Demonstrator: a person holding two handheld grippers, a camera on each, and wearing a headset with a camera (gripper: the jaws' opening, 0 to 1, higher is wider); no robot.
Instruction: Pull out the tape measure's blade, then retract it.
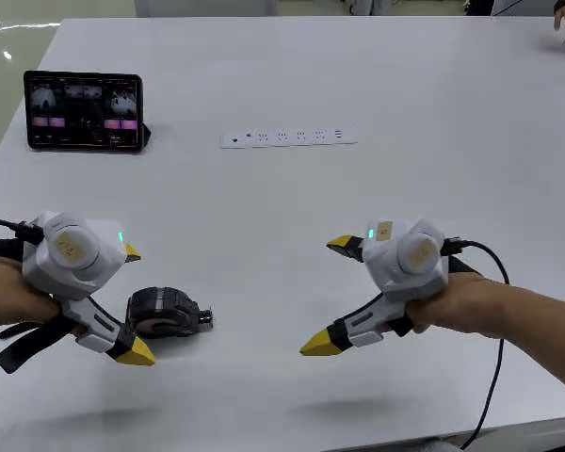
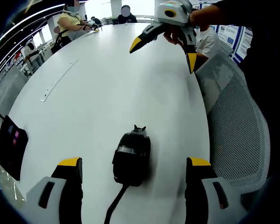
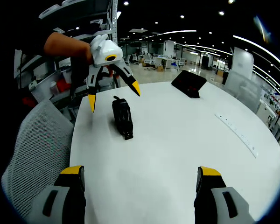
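Black tape measure (image 1: 165,313) is seen lying on the white table (image 1: 292,207), between the wide-spread jaws of the left gripper (image 1: 134,303), touched by neither. The right gripper (image 1: 328,294) is held well apart, likewise spread and empty.

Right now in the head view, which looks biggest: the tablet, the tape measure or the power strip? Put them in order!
1. tablet, clearly biggest.
2 and 3. power strip and tape measure: unsure; the strip is longer but thin, the tape measure is chunkier and nearer the camera.
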